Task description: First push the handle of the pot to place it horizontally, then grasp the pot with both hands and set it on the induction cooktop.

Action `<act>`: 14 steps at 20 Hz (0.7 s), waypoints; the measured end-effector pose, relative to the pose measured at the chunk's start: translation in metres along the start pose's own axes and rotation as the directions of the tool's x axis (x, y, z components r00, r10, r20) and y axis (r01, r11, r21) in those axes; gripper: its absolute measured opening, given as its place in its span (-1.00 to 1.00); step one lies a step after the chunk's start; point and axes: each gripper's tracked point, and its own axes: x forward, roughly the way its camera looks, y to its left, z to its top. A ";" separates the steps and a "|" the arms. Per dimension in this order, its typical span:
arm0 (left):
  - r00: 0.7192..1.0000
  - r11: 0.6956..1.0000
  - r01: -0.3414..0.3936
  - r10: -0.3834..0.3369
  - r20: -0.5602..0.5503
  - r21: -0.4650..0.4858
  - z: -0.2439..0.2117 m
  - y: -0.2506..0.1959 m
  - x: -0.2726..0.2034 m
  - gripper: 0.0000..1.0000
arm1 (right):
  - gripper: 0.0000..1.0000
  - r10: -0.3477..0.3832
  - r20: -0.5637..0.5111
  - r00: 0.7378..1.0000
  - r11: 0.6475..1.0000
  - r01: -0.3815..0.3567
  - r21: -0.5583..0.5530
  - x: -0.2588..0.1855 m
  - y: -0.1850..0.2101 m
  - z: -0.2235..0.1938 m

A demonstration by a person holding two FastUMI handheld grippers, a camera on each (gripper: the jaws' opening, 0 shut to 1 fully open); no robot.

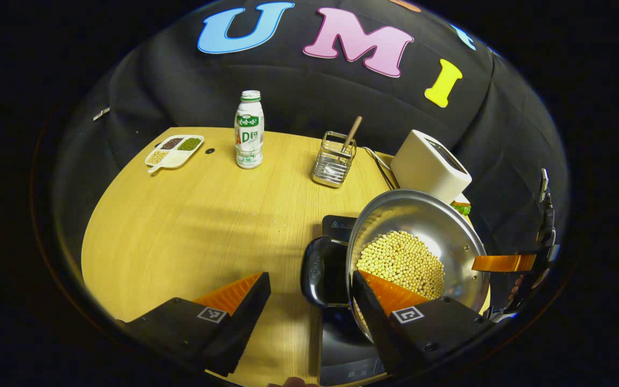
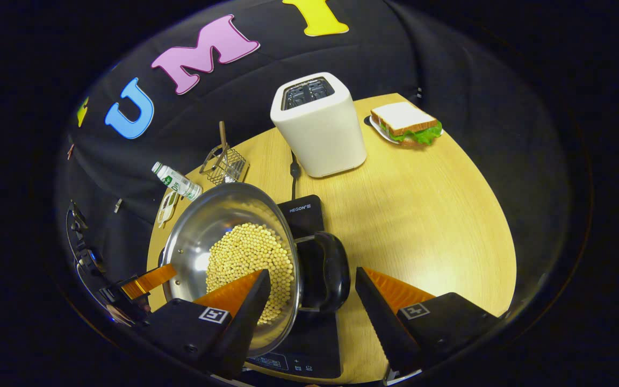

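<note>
1. The pot [image 1: 417, 247], a steel pan full of pale beans [image 1: 402, 263], sits over the black cooktop [image 1: 342, 349] at the near right of the wooden table [image 1: 191, 236].
2. Its two black handles stick out sideways: one handle [image 1: 317, 271] points left in the left gripper view, the other handle [image 2: 326, 271] points right in the right gripper view.
3. The left gripper [image 1: 309, 306] is spread wide. Its jaws straddle that left handle and the pot's rim, one finger over the beans, neither pressing.
4. The right gripper [image 2: 312, 303] is likewise released, its jaws around the other handle and rim without squeezing.
5. Farther off stand a toaster [image 2: 317, 126], a sandwich [image 2: 406, 123] at the far right, a wire rack [image 1: 333, 161], a bottle [image 1: 249, 131], and a divided tray [image 1: 175, 150] at the far left.
</note>
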 end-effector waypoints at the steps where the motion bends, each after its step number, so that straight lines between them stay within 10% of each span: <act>1: 1.000 1.000 -0.012 0.012 0.023 0.006 0.004 0.003 -0.014 0.92 | 0.97 -0.011 0.031 0.999 1.000 0.012 -0.023 -0.011 0.002 0.002; 7: 0.953 0.996 -0.085 0.070 0.294 0.040 0.050 0.013 -0.113 0.92 | 0.97 -0.027 0.255 0.967 0.991 0.060 -0.120 -0.076 0.035 0.031; 14: 0.829 0.978 -0.187 0.104 0.549 0.096 0.076 0.021 -0.226 0.91 | 0.97 -0.002 0.588 0.809 0.965 0.156 -0.211 -0.169 0.086 0.080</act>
